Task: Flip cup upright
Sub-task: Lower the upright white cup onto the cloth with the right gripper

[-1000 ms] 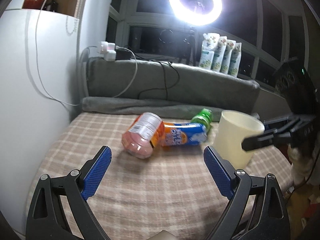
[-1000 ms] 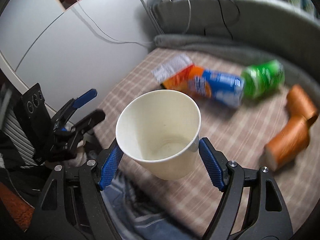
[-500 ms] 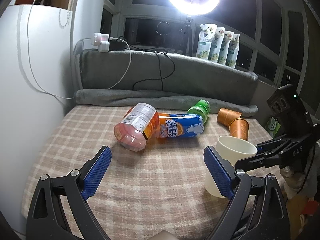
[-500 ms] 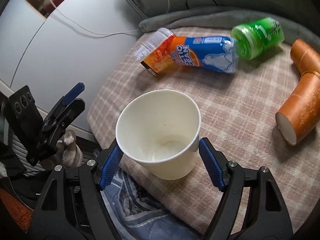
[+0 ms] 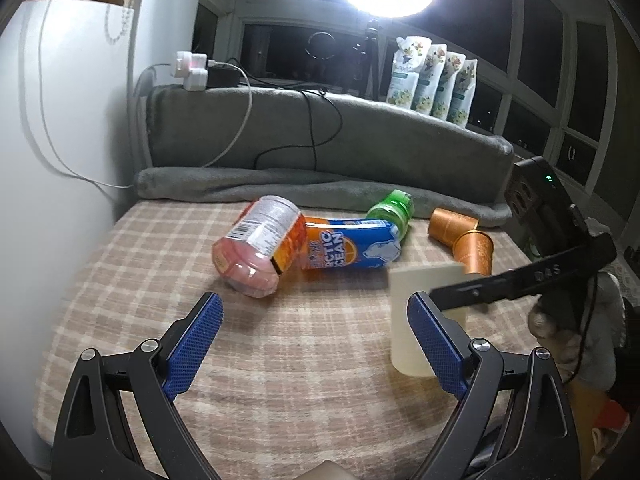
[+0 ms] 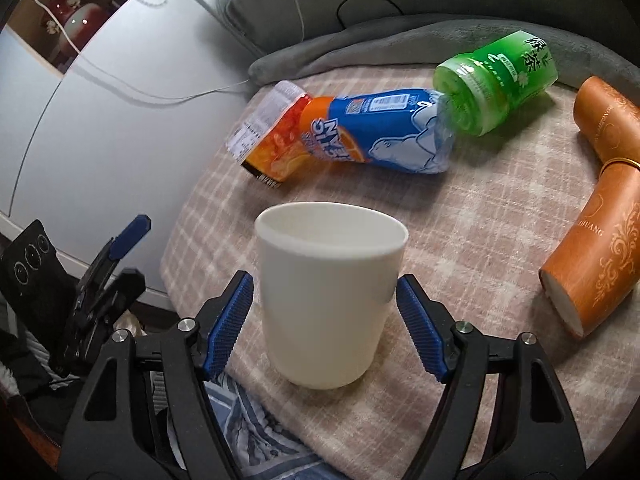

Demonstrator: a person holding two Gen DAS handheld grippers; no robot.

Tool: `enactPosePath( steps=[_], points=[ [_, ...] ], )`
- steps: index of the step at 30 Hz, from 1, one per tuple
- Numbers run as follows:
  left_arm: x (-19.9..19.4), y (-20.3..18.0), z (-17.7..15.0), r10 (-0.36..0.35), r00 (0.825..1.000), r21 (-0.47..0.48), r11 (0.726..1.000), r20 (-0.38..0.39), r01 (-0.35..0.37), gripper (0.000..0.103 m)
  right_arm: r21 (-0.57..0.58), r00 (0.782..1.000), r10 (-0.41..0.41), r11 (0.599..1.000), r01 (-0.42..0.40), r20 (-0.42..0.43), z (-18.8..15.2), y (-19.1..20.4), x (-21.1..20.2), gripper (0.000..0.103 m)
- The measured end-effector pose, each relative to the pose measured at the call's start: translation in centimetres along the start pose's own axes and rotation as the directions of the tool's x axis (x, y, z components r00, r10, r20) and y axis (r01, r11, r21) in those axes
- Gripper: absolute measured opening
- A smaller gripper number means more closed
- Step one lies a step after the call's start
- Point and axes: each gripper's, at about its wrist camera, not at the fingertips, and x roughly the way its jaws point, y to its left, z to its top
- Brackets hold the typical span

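Observation:
The cream paper cup [image 6: 328, 300] stands upright, mouth up, on the checked blanket near its front edge. My right gripper [image 6: 324, 320] has its blue pads on either side of the cup; small gaps show between pads and cup wall, so the jaws stand open around it. In the left wrist view the cup [image 5: 416, 320] is at the right, with the right gripper's finger [image 5: 500, 284] across its top. My left gripper [image 5: 316, 344] is open and empty over the blanket, left of the cup.
A pink jar [image 5: 256, 252], a blue-orange bottle [image 5: 348, 244] and a green bottle [image 5: 392, 212] lie on their sides mid-blanket. Two orange cups [image 6: 600, 208] lie at the right. A grey rolled blanket [image 5: 320, 188] lines the back. A white cabinet [image 5: 52, 140] stands at left.
The right gripper lowered the cup from the air onto the blanket, tilting it level, and its jaws have opened off the cup. The left gripper stayed open.

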Motion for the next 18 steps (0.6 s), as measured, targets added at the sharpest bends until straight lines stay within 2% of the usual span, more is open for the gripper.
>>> enactPosePath(
  steps=[5, 7, 10, 12, 15, 18],
  points=[
    [1.6, -0.5, 0.4, -0.08, 0.995, -0.017, 0.997, -0.058, 0.079, 0.094, 0.006, 0.999, -0.005, 1.0, 0.005, 0.05, 0.0, -0.6, -0.8, 0.078],
    [2.5, -0.5, 0.7, -0.115, 0.989, -0.038, 0.993, -0.091, 0.112, 0.094, 0.003, 0.997, -0.027, 1.0, 0.026, 0.078, -0.3, -0.6, -1.6, 0.078],
    [4.2, -0.5, 1.3, -0.186, 0.971, -0.078, 0.981, -0.147, 0.176, 0.094, -0.003, 0.988, -0.08, 0.997, 0.081, 0.132, -1.3, -0.3, -3.1, 0.079],
    [5.5, -0.4, 1.8, -0.234, 0.954, -0.124, 0.969, -0.189, 0.213, 0.093, 0.004, 0.98, -0.106, 0.994, 0.107, 0.171, -2.1, -0.2, -4.2, 0.082],
    [8.3, 0.0, 2.5, -0.316, 0.911, -0.223, 0.939, -0.264, 0.261, 0.093, 0.022, 0.962, -0.146, 0.989, 0.145, 0.231, -3.7, -0.1, -6.0, 0.082],
    [10.5, 0.0, 2.9, -0.359, 0.879, -0.277, 0.92, -0.314, 0.277, 0.093, 0.043, 0.947, -0.173, 0.985, 0.168, 0.272, -5.2, -0.4, -7.6, 0.082]
  ],
)
